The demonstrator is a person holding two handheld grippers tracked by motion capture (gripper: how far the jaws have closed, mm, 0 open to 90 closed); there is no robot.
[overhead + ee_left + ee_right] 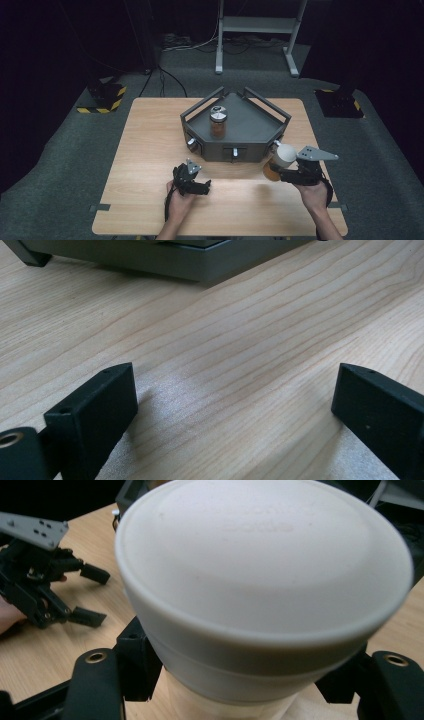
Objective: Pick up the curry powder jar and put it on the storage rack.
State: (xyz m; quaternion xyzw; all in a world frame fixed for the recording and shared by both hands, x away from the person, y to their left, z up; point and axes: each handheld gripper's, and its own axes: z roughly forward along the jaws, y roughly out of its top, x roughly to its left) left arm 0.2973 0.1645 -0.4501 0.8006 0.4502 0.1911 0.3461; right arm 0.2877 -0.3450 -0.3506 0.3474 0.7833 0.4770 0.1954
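My right gripper (279, 169) is shut on a jar with a white lid (284, 154) and amber contents, held tilted just off the table beside the tray's front right corner. In the right gripper view the white lid (265, 570) looms large, with the black jaws of the right gripper (240, 680) pressed against the jar's neck below it. A second jar with a silver lid (218, 121) stands upright inside the dark grey tray (260, 125). My left gripper (205, 186) rests low over the table in front of the tray, open, with only bare wood between its fingers (97, 410).
The tray (200, 265) has raised rails and knobs on its front wall, and sits at the far middle of the wooden table (150, 150). My left gripper (92, 595) lies off to the left in the right gripper view. Dark floor, cables and a metal stand surround the table.
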